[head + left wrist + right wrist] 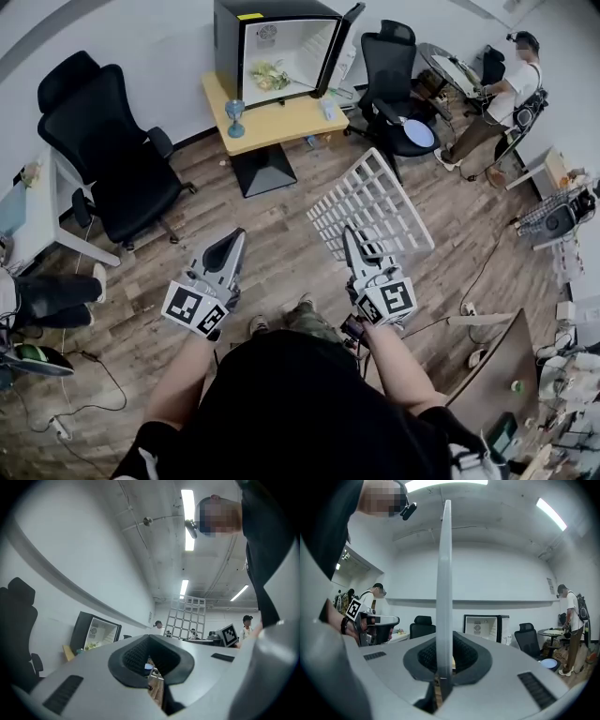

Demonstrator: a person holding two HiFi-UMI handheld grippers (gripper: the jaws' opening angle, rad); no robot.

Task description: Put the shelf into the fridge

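White grid shelf [370, 204], pinched by the right gripper [351, 240], lies below the fridge [228, 42] at upper centre; left gripper [232, 244] pressed together, empty.

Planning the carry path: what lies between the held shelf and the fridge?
Head view: between shelf and fridge, only bare wooden floor, then the yellow table bearing the fridge. A black office chair stands aside.

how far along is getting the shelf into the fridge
Done: the white wire grid shelf is picked up, clamped edge-on in the right gripper, and the small black fridge on the yellow table stands open. In hand: the shelf is held above the wooden floor, well short of the fridge; the left gripper is shut and empty. Left: reaching the fridge and sliding the shelf in.
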